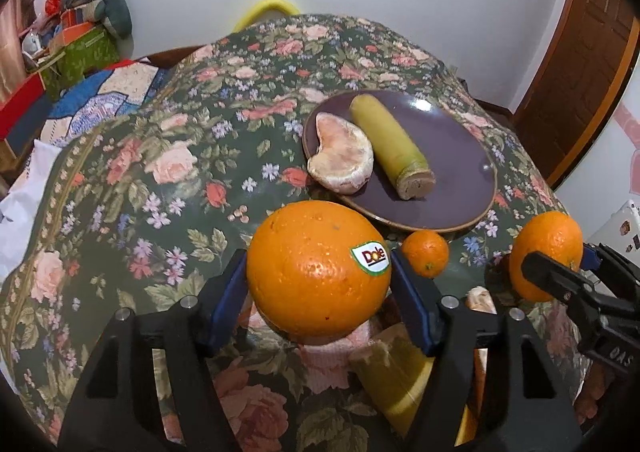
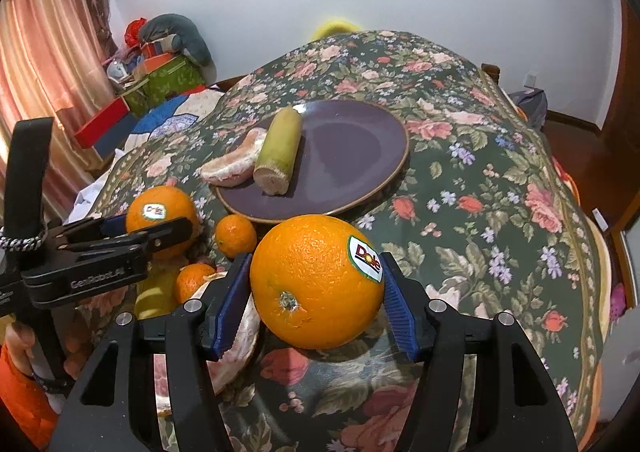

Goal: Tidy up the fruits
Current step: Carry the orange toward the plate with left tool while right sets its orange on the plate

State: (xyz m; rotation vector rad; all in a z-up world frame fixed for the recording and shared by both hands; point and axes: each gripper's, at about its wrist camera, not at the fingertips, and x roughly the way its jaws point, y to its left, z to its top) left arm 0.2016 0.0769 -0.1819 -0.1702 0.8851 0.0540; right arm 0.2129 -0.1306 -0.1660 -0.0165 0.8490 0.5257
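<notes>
My left gripper [image 1: 319, 280] is shut on a large Dole orange [image 1: 316, 268], held above the floral cloth. My right gripper [image 2: 316, 286] is shut on a second Dole orange [image 2: 316, 284]; it shows at the right of the left wrist view [image 1: 546, 252]. The left gripper and its orange [image 2: 162, 214] show at the left of the right wrist view. A dark purple plate [image 1: 448, 156] [image 2: 352, 156] holds a pomelo segment [image 1: 342, 158] [image 2: 234, 166] and a green sugarcane piece [image 1: 390, 146] [image 2: 280, 152]. A small mandarin [image 1: 425, 254] [image 2: 236, 236] lies in front of the plate.
Below the grippers lie another mandarin [image 2: 192, 280], pomelo pieces [image 2: 236, 336] and a yellow-green cane piece [image 1: 396, 380]. The table is covered with a floral cloth [image 1: 160, 172]. Boxes and cushions [image 1: 80, 36] are stacked at the far left; a wooden door [image 1: 580, 72] is on the right.
</notes>
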